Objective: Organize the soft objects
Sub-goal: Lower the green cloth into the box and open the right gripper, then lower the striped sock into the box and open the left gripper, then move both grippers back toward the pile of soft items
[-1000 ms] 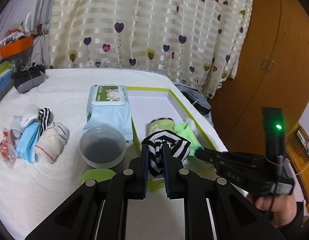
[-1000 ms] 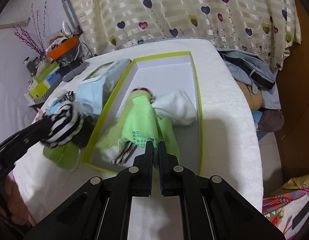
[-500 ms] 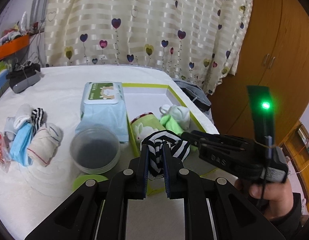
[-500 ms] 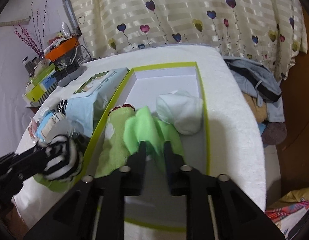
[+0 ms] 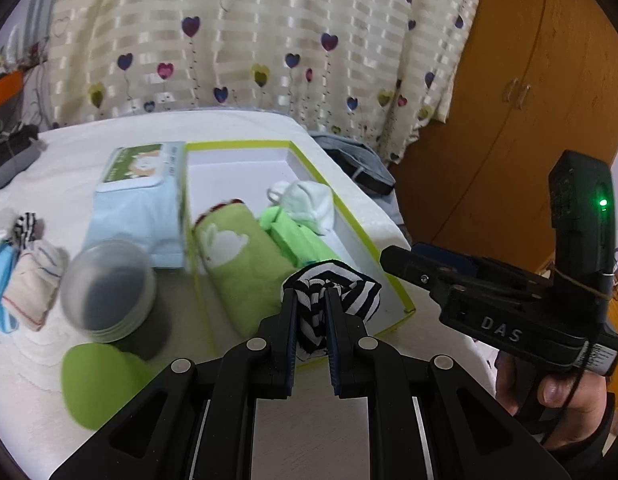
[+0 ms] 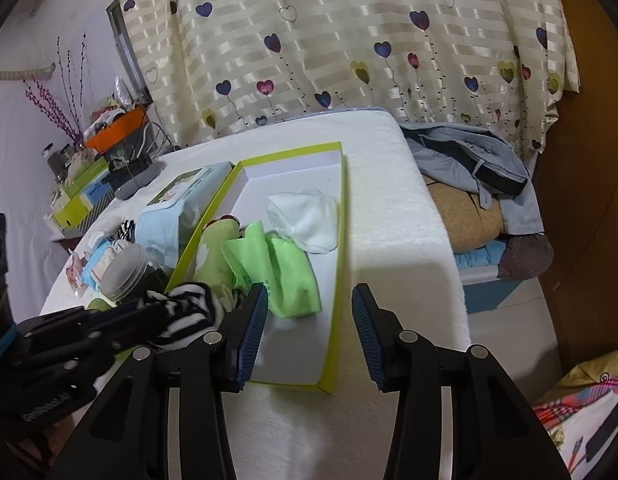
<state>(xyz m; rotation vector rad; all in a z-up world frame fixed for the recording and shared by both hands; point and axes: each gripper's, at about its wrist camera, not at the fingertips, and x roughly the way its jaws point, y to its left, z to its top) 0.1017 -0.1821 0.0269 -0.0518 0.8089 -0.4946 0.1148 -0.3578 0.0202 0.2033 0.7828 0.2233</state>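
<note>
While blur hides more | box (image 6: 336,280): three soft items | striped sock (image 5: 349,288): one

Stood in bedroom w/ cream striped curtain (image 6: 349,40) dotted w/ hearts across back. Wooden wardrobe (image 5: 509,100) at right. White bedding (image 6: 389,200) below. Cluttered side shelf (image 6: 89,160) against pale wall at left.

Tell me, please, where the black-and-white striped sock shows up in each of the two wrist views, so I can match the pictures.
Left wrist view: the striped sock sits low in the centre, pinched in the left gripper over the box's near end.
Right wrist view: the striped sock is at lower left, at the tip of the left gripper coming in from the left edge.
Shared landmark: the green-rimmed box holding the bright green cloth.
</note>
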